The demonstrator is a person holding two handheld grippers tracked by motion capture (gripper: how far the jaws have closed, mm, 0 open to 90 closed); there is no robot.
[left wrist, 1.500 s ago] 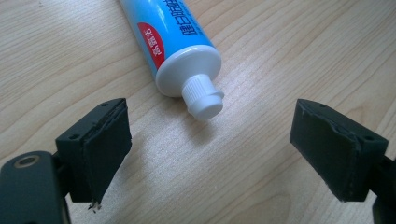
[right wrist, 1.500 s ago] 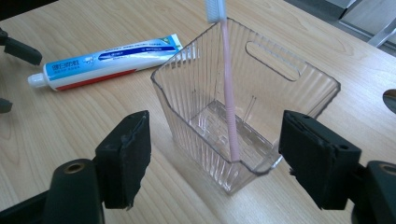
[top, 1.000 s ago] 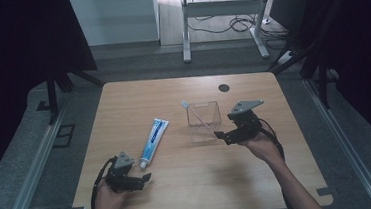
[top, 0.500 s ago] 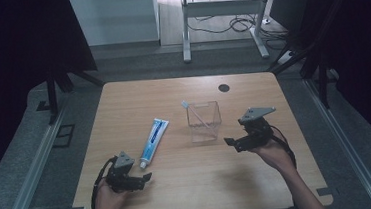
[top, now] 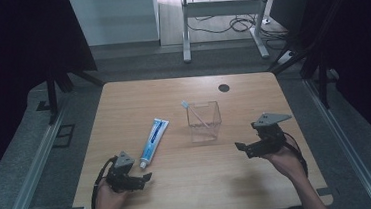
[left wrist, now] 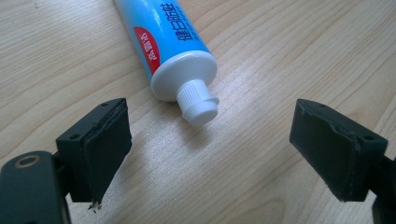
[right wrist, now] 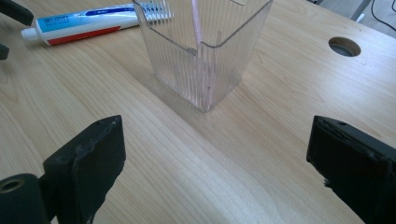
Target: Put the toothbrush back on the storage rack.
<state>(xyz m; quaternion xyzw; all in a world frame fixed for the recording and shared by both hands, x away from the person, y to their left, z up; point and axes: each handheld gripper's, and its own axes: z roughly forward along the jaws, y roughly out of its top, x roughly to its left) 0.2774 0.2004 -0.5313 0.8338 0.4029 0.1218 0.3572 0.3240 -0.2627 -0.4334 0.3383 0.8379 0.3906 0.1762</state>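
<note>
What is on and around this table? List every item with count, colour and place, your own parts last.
toothpaste tube: one, blue and white, white cap, lying left of centre
clear cup: one, transparent, ribbed, table centre
toothbrush: one, pale pink handle, leaning inside the cup
table: one, light wood, round hole near far edge
left claw: one, black, open, near the tube's cap
right claw: one, black, open, right of the cup, holding nothing
</note>
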